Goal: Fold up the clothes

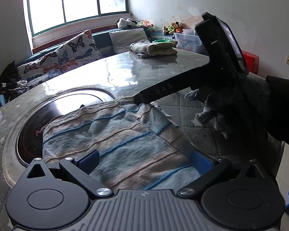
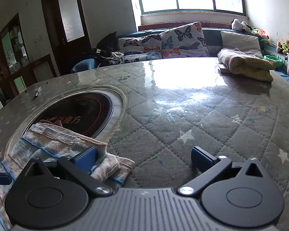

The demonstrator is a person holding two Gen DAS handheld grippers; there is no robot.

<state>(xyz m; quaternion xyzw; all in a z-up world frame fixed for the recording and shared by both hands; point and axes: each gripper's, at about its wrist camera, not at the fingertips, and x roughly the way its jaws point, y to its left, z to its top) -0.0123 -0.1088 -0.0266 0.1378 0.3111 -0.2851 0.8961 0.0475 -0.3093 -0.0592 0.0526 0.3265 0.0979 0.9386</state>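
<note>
your left gripper has its jaws spread wide, and the striped cloth lies flat between and below the two blue pads, filling the gap without either pad pinching it. the cloth, banded in pale blue and beige, rests on the quilted table cover with its far left part draped over the dark round cooktop set into the table. your right gripper is also released, jaws wide apart; from its own camera the cloth's folded corner sits just beside and under the left pad, touching it on the inner side, while the right pad stands over bare quilted cover, well apart from any fabric. in the left wrist view your gloved right hand holds that gripper tilted down, with one finger tip touching the cloth's far edge. a folded pile of clothes lies at the far end of the table, well apart from both grippers, near the butterfly cushions.
</note>
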